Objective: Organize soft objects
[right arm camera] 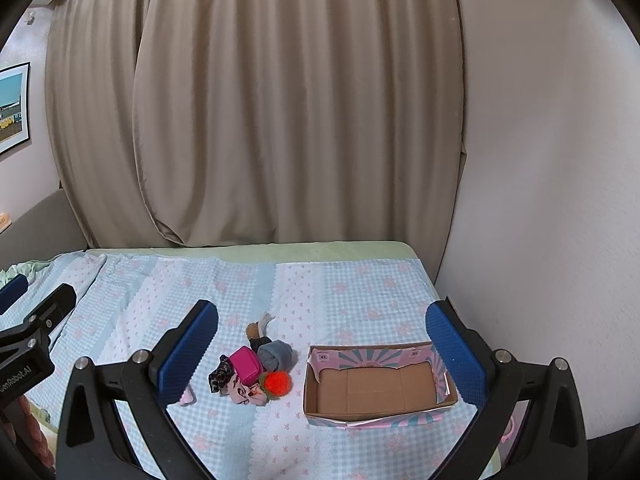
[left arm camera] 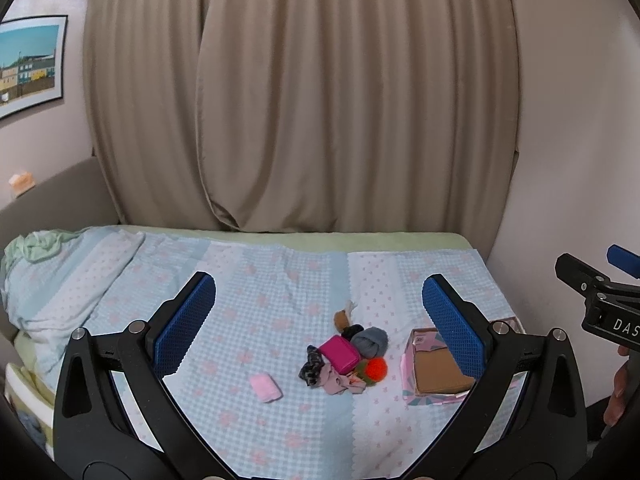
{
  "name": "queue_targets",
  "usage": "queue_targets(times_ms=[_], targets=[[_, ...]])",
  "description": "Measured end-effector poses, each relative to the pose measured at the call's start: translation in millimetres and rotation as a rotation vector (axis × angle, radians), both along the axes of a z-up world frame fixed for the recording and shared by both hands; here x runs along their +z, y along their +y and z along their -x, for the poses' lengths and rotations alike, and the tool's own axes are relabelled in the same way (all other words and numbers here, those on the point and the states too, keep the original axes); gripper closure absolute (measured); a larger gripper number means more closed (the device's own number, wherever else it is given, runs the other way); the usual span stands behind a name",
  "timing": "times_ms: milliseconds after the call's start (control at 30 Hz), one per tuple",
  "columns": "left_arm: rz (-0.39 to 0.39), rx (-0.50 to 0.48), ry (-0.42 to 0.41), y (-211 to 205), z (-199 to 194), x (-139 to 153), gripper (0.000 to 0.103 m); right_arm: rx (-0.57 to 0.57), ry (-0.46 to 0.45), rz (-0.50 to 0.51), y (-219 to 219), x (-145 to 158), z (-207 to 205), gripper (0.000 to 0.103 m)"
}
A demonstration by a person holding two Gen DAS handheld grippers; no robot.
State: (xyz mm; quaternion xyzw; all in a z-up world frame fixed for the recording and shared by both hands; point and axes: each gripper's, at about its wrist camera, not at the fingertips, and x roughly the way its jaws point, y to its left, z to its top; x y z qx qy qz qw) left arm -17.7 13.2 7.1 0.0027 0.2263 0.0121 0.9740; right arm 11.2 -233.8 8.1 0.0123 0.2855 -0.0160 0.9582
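Bed (right arm camera: 360,288) with checked blue-pink cover. Open cardboard box (right arm camera: 376,390) near right edge. Just left of it, soft pile: magenta pouch (right arm camera: 247,365), grey yarn ball (right arm camera: 274,354), orange pompom (right arm camera: 278,382). Pink roll (left arm camera: 265,387) lies apart. Left gripper (left arm camera: 318,320) and right gripper (right arm camera: 322,344): fingers apart, holding nothing.

We see a matt cardboard box (right arm camera: 376,394) with printed paper walls at 3 o'clock of a fuzzy orange pompom (right arm camera: 279,382), on checked cotton bedspread (right arm camera: 320,292); textured blue pads (right arm camera: 188,350), matt black plastic frames.
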Motion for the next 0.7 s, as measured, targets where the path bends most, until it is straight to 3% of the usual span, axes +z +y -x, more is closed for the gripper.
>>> queue_targets(times_ms=[700], targets=[[0.005, -0.008, 0.014, 0.3, 0.2, -6.4, 0.001, 0.0, 0.001, -0.003, 0.5, -3.7, -0.6, 0.0]])
